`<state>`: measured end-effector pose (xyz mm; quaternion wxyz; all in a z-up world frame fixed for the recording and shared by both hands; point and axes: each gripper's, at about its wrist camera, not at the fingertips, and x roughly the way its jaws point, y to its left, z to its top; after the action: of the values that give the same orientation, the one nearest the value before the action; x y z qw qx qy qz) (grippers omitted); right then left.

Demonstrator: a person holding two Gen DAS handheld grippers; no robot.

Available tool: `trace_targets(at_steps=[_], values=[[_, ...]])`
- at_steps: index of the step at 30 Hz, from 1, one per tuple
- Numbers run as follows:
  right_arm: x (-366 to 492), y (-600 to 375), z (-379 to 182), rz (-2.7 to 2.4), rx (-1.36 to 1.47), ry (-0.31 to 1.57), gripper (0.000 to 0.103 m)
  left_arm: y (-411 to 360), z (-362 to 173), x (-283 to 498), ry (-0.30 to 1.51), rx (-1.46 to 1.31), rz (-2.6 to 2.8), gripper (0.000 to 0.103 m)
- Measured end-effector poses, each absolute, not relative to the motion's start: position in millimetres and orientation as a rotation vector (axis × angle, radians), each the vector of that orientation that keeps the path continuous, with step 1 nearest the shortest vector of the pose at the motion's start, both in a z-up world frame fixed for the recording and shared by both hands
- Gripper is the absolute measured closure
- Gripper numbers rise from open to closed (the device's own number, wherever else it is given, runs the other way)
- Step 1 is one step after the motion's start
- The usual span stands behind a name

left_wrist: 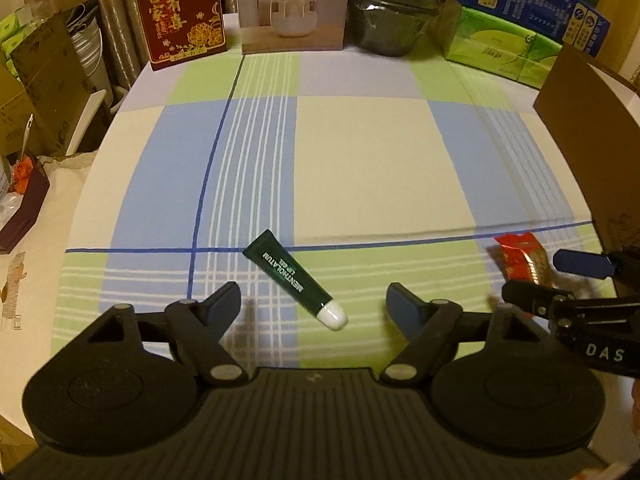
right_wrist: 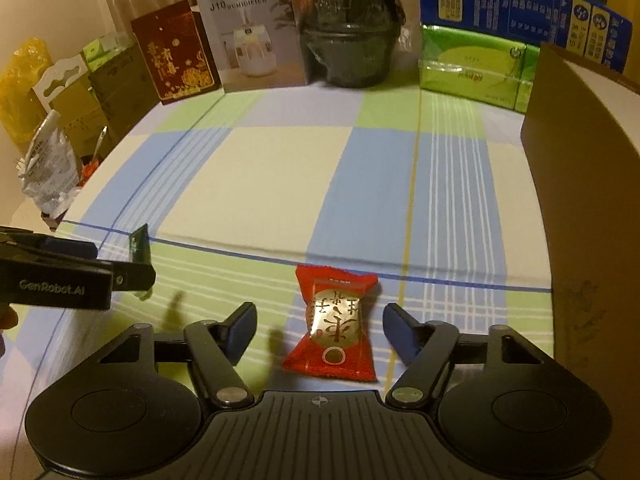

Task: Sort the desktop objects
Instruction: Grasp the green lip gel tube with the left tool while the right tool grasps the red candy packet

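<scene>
Between the left gripper's parted, empty fingers, the dark green lip-gel tube with a white cap lies diagonally on the tabletop, while the red-and-gold foil candy packet lies lengthwise between the right gripper's parted fingers.

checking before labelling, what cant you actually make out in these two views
- Green tube, right wrist view: only its far end shows; the left gripper hides the rest.
- Red packet, left wrist view: partly covered by the right gripper and blurred there.
- Brown box, both views: cut off by the right edge, contents unseen.
</scene>
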<state>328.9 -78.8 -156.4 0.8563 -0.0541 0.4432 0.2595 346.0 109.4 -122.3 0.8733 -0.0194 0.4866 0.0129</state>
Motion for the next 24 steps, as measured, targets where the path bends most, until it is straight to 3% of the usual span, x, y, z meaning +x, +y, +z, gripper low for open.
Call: trace_targets(at_steps=[7,13,18,24], values=[[337,-80,-163,0.531,-0.103,0.951,0.042,118,-139,357,1.047,-0.062,0.021,0.055],[340,-81,-166,0.527,-0.101,0.957,0.042,115,-140,355,1.016,-0.024,-0.001,0.066],[341,-80,-167,0.527,-0.11,0.953,0.042,109,-140,349,1.006,-0.013,-0.089,0.088],[340,-78,-168,0.524,-0.129,0.941,0.042,102,-141,347,1.007,0.017,-0.103,0.087]])
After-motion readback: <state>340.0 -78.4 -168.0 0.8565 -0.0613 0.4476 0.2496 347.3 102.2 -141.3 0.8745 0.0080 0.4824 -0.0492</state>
